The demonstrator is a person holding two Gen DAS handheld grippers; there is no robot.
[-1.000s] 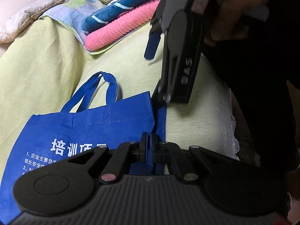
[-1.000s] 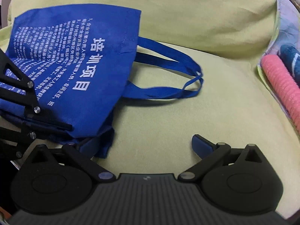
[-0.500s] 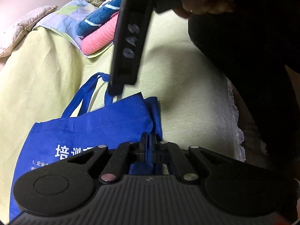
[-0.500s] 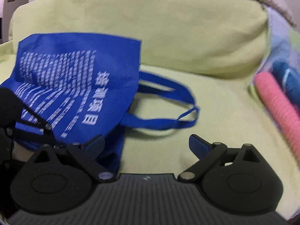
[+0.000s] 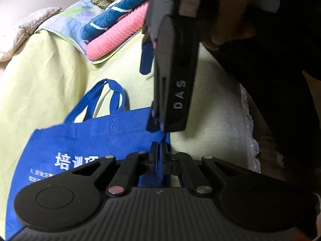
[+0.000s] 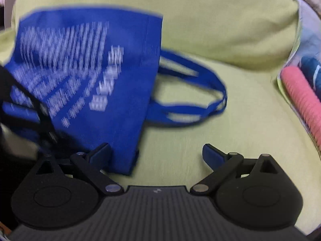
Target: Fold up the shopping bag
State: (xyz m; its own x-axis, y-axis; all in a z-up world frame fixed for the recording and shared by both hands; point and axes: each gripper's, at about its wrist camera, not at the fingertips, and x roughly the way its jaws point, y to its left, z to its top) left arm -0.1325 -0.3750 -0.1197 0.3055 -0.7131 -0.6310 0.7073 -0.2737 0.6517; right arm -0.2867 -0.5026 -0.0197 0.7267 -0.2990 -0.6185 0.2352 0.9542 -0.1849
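Right gripper (image 6: 156, 154) shifted – jaws wide, woven bag (image 5: 112, 132) pinched

My left tongs (image 5: 159, 154) are matte black: a ribbed grey-black body, two round discs at the sides, angled link arms with silver and pinkish rivets, and blue pads. My right tongs (image 6: 156, 154) are built the same, with blue pads on black fingers; their side carries white letters "DAS". My clothing (image 5: 280, 60) is black.
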